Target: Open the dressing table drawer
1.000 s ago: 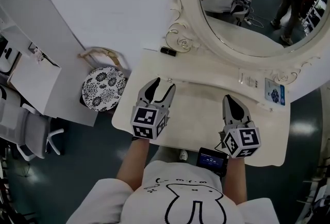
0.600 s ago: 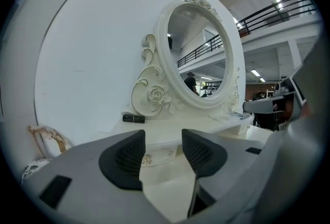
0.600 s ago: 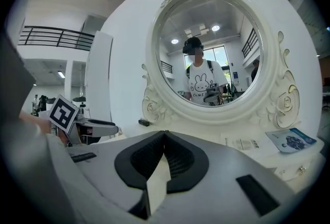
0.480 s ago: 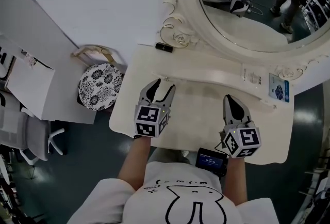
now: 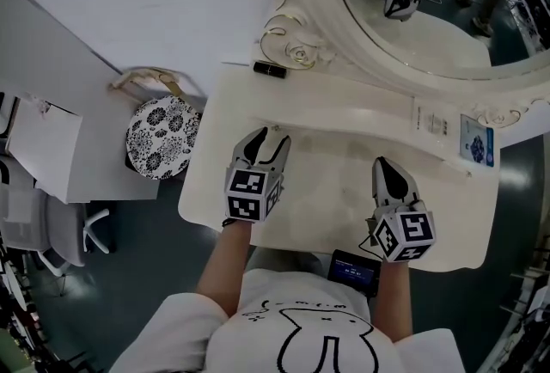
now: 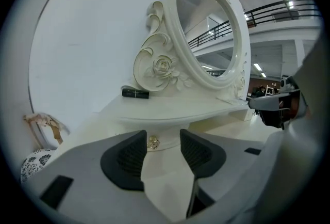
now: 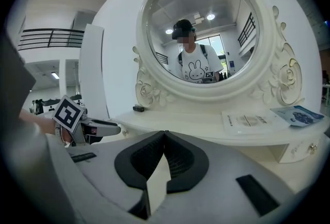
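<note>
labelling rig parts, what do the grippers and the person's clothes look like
Both the left gripper and right gripper have pale grey jaws with black ribbed pads. Each carries a white cube printed with black square markers. The person wears a white short-sleeved shirt with a bunny outline.

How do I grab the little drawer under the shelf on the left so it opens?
Take the small gold knob on the drawer front. Come straight from the front, about level, with the jaws either side of it. The front is flat and sits under the shelf, so the knob looks like the only part that sticks out.
</note>
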`<state>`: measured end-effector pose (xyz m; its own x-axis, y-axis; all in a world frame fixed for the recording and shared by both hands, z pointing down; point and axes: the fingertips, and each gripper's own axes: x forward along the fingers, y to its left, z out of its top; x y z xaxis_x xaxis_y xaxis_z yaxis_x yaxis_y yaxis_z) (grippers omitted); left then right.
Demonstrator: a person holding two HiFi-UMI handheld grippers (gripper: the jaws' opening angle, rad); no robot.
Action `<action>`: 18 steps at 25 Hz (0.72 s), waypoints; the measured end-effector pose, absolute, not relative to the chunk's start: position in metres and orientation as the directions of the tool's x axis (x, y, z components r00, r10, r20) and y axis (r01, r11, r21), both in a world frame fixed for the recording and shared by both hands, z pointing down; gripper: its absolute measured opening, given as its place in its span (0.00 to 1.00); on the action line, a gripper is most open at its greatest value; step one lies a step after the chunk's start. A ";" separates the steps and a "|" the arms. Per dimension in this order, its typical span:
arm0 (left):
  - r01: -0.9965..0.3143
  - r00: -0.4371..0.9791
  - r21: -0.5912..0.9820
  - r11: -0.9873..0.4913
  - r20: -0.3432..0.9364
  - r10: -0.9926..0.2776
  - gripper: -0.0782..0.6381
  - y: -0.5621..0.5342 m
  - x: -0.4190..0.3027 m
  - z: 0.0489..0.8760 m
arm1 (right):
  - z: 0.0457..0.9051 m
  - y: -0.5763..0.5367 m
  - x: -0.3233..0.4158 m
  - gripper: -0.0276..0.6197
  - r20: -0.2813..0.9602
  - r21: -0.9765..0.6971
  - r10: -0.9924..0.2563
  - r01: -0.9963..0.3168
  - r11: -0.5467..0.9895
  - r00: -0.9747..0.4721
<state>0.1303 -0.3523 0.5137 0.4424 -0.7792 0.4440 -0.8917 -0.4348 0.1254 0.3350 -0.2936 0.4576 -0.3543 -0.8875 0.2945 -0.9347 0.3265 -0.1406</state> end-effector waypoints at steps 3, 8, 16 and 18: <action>-0.895 0.434 0.129 -0.427 0.470 -0.768 0.38 -0.357 0.130 0.525 | 0.469 -0.295 0.336 0.06 0.317 -0.151 -0.880 -0.935 0.321 -0.353; -0.903 0.414 0.129 -0.409 0.509 -0.755 0.38 -0.365 0.127 0.542 | 0.487 -0.299 0.334 0.06 0.347 -0.169 -0.867 -0.934 0.316 -0.357; -0.909 0.399 0.127 -0.396 0.537 -0.743 0.33 -0.373 0.129 0.554 | 0.497 -0.307 0.334 0.06 0.371 -0.183 -0.855 -0.931 0.315 -0.362; -0.915 0.383 0.110 -0.388 0.537 -0.751 0.25 -0.373 0.127 0.555 | 0.498 -0.307 0.333 0.06 0.373 -0.184 -0.853 -0.931 0.316 -0.364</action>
<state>0.1273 -0.3732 0.5546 0.3830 -0.7515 0.5372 -0.9152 -0.3877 0.1101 0.3330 -0.3074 0.4981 -0.3637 -0.8534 0.3733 -0.9307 0.3160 -0.1842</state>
